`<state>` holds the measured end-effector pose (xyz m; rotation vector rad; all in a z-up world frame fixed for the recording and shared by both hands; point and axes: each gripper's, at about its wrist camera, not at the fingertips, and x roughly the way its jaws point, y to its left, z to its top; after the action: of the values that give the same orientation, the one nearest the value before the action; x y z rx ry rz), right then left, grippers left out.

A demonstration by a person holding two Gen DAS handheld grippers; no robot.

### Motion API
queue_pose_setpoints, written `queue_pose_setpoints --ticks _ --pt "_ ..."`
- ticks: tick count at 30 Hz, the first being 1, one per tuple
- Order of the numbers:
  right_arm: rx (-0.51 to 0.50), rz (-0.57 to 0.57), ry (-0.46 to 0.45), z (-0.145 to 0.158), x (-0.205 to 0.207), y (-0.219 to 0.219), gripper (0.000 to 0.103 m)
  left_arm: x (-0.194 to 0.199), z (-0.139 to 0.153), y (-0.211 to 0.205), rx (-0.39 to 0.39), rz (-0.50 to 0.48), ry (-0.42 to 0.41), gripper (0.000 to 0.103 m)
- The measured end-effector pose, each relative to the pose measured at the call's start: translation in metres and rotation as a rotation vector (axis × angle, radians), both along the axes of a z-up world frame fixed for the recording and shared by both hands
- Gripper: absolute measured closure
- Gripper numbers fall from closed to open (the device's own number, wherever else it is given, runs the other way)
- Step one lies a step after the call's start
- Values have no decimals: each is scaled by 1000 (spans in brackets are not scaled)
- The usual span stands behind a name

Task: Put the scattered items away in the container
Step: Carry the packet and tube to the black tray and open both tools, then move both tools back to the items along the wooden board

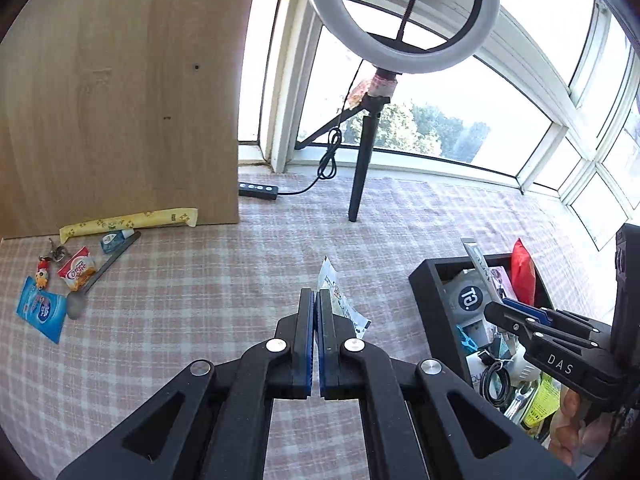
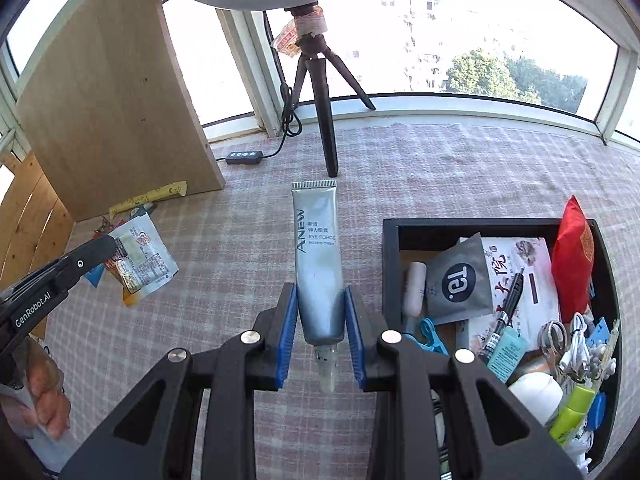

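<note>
My left gripper (image 1: 316, 296) is shut on a white snack packet (image 1: 340, 300), held above the checked cloth; the packet also shows in the right wrist view (image 2: 142, 262). My right gripper (image 2: 320, 300) is shut on a silver ANEW tube (image 2: 318, 256), held upright left of the black container (image 2: 390, 264). The container (image 1: 430, 292) holds several items, among them a grey sachet (image 2: 458, 280) and a red pouch (image 2: 574, 256). Scattered at the far left lie a blue tissue pack (image 1: 42, 312), a Coffee-mate sachet (image 1: 78, 274), a spoon (image 1: 100, 272), a keychain (image 1: 44, 272) and a yellow strip (image 1: 128, 220).
A ring light on a tripod (image 1: 362, 168) stands at the back, its cable and remote (image 1: 258, 191) on the cloth. A wooden board (image 1: 120, 92) stands upright at the back left. Windows run along the far edge.
</note>
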<state>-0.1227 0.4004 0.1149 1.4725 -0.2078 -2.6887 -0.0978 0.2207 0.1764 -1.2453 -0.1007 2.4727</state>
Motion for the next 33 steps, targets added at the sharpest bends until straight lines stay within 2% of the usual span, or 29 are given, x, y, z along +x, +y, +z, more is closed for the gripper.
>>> queue_pose_setpoints --ticks 7,11,17,19,20,21,22,24,33 --pt "24 -212 9 15 46 107 80 12 5 101 32 -174 -11 102" --pt "34 -317 6 17 72 156 80 18 7 141 35 -243 -9 102" --pt "34 -418 -7 16 100 199 80 27 9 180 44 -327 -8 102" --pt "30 -415 -10 15 105 204 79 31 9 191 52 -361 -11 98" --pt "28 -407 -16 15 106 205 79 32 8 196 36 -363 -15 73" --pt "30 -416 -23 14 107 207 75 32 7 198 33 -366 -24 37" --pt "35 -439 -24 14 108 209 62 33 7 196 50 -364 -15 31" --pt "25 -448 5 18 113 210 57 34 9 191 47 -340 9 33" --pt "25 -364 36 29 99 179 57 25 9 158 -28 -292 24 33"
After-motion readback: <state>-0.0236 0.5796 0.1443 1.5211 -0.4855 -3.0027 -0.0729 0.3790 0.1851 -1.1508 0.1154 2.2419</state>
